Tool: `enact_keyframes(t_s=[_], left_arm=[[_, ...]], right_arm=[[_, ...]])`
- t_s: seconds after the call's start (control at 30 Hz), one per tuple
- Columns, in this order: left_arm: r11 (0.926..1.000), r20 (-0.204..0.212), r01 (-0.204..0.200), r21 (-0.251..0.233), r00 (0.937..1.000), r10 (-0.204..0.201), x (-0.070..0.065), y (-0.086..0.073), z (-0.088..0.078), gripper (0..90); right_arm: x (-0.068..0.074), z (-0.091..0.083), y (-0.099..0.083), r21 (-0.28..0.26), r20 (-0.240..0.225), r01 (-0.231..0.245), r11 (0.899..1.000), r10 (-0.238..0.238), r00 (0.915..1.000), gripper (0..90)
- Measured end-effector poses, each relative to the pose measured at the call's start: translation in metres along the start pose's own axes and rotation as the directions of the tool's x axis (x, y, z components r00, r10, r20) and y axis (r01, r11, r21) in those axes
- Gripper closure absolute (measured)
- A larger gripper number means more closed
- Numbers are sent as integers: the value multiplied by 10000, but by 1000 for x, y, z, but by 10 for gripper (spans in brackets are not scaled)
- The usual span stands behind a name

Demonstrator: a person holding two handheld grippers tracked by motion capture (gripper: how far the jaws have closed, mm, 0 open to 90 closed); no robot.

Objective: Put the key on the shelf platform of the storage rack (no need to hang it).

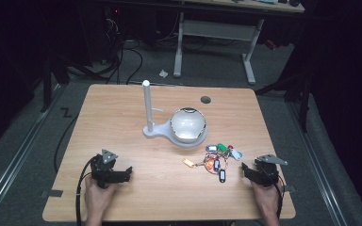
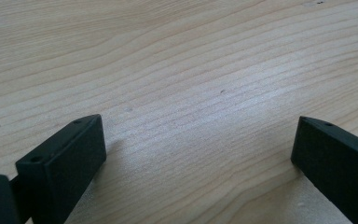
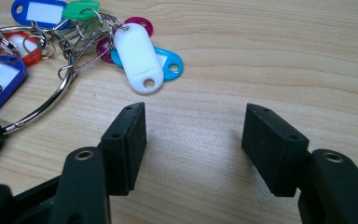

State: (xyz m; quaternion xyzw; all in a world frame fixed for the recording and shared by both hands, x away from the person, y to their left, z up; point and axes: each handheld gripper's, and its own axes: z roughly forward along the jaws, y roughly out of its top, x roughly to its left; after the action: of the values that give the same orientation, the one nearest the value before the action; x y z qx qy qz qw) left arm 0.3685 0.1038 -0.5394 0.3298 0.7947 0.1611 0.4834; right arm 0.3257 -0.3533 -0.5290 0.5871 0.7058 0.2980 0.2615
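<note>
bare table (image 3: 261, 70) ahead, key tags (image 3: 137, 56) perhaps close

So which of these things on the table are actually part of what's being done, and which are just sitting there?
Part of the job:
- bunch of key tags, just ahead of the open right tool
- left tool, open over bare wood

Just sitting there, judging by distance from the tools:
- white stand with an upright post
- white bowl on the stand's base
- table itself

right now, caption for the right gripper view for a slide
Open right gripper hovers over the wooden table, nothing between its fingers, just short of a bunch of coloured key tags.
</note>
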Motion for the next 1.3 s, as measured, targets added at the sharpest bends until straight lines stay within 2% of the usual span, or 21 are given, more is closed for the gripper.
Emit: enact_keyframes(t_s=[0.3, 0.43, 0.73, 1.03, 1.1, 1.3], left_arm=[[9999, -63, 120, -33, 9999, -121, -1, 0, 0, 39], [9999, -69, 155, -55, 9999, -155, -1, 0, -1, 43], [9998, -61, 147, -129, 9999, -147, 0, 0, 0, 51], [9998, -59, 140, -143, 9999, -141, 0, 0, 0, 53], [9998, -61, 143, -143, 9999, -143, 0, 0, 0, 54], [9998, -55, 139, -145, 9999, -140, 0, 0, 0, 54]], right_arm=[[3, -7, -1, 9, -470, -190, 9998, 190, 9987, 441], [7, -12, -1, -157, -762, -179, 9997, 166, 9970, 451], [24, -16, 5, -342, -1304, 360, 9988, -402, 9906, 449], [43, -14, 17, -444, -1777, 943, 9945, -1008, 9789, 432], [45, -14, 19, -444, -1837, 934, 9946, -1000, 9779, 430], [56, -8, 27, -480, -2253, 1046, 9934, -1128, 9677, 413]])
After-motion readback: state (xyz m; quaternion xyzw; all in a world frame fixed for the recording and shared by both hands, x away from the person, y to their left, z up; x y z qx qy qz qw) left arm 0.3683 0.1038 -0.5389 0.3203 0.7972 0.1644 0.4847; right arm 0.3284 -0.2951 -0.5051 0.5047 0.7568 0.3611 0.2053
